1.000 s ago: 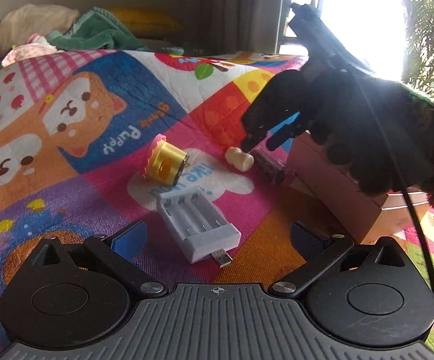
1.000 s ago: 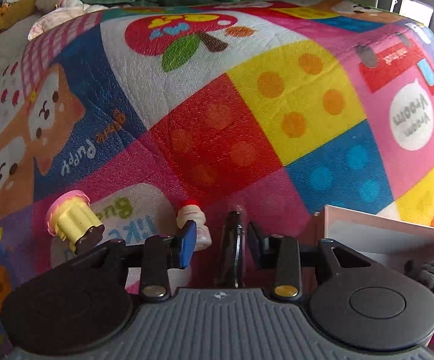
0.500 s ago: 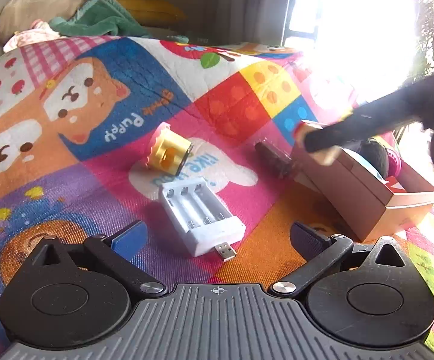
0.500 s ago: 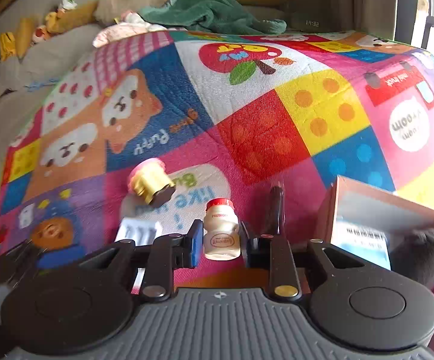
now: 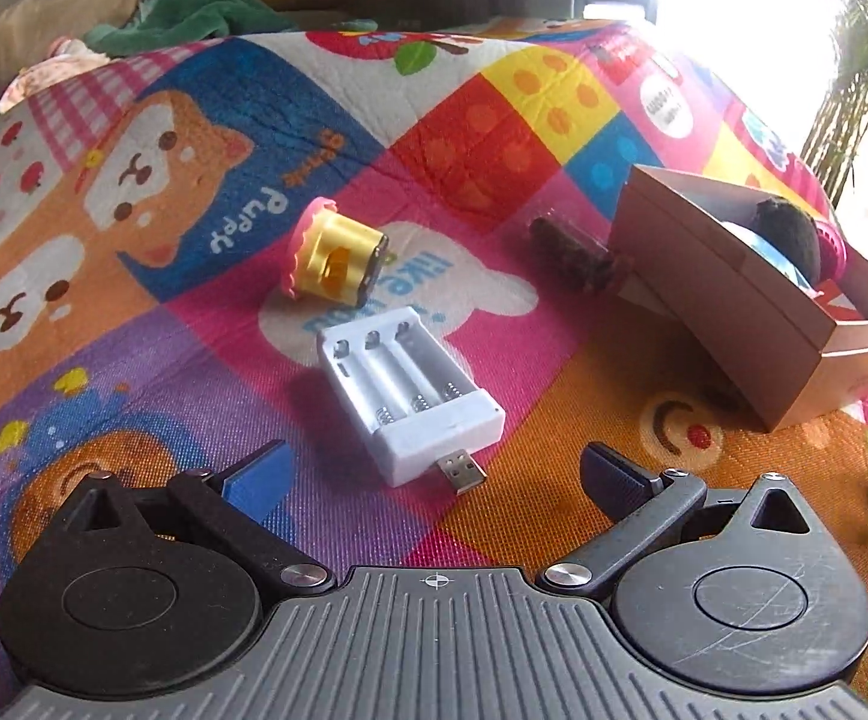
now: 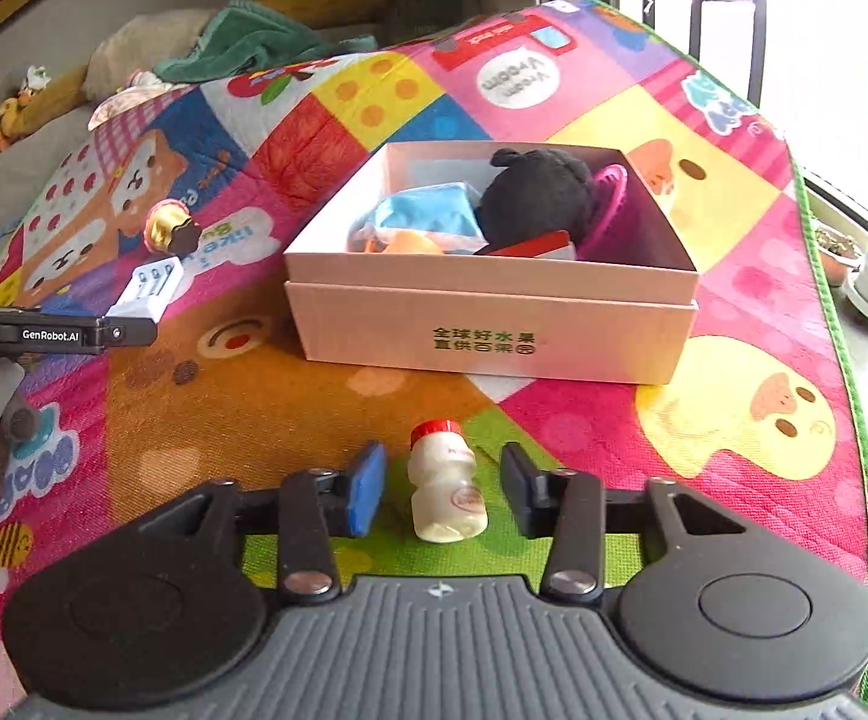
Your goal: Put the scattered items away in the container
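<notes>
Play mat [image 6: 734,252], patterned. Pink box [image 6: 494,324], twelve o'clock in right view, already part-filled. Battery charger [image 5: 410,396], left gripper [image 5: 434,468] agape and empty just short of it. Small drink bottle [image 6: 446,486] between the right gripper [image 6: 443,489] pads, untouched: jaws have just been opening, bottle apparently released short of the box. Next, likely: regrasp, carry over the rim.

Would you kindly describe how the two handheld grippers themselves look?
Both match. The left gripper and right gripper have a grey ribbed body, two round black discs, black linkage arms with silver screws, and one blue and one dark finger pad. White "GenRobot.AI" lettering marks the left gripper's side in the right wrist view.
</notes>
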A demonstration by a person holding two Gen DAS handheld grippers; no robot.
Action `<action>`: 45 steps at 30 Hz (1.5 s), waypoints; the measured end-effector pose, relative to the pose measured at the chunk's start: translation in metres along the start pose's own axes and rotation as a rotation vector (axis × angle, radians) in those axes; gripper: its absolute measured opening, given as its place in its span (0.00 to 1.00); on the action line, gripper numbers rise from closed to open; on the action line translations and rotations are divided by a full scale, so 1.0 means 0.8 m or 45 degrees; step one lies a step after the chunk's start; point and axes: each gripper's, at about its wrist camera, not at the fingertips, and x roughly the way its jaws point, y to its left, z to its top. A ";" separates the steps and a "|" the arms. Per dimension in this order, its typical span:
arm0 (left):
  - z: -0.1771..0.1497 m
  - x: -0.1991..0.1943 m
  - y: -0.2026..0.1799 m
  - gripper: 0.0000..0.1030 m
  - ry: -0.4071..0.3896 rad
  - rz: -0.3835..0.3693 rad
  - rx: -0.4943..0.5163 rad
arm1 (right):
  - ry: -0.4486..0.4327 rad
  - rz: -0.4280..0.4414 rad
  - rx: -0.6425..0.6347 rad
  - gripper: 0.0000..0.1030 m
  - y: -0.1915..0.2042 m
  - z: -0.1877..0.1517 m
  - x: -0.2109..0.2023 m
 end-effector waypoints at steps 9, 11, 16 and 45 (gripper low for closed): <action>0.009 0.013 -0.067 1.00 0.052 -0.326 0.173 | -0.012 -0.069 0.072 0.73 -0.007 -0.014 0.018; 0.010 0.010 -0.080 1.00 0.049 -0.370 0.233 | -0.022 -0.076 0.079 0.81 -0.008 -0.015 0.017; 0.018 0.014 -0.074 1.00 -0.030 -0.115 0.350 | -0.011 -0.063 0.108 0.86 -0.013 -0.014 0.021; 0.021 0.000 -0.091 1.00 0.141 -0.528 0.346 | -0.001 -0.022 0.136 1.00 -0.015 -0.013 0.023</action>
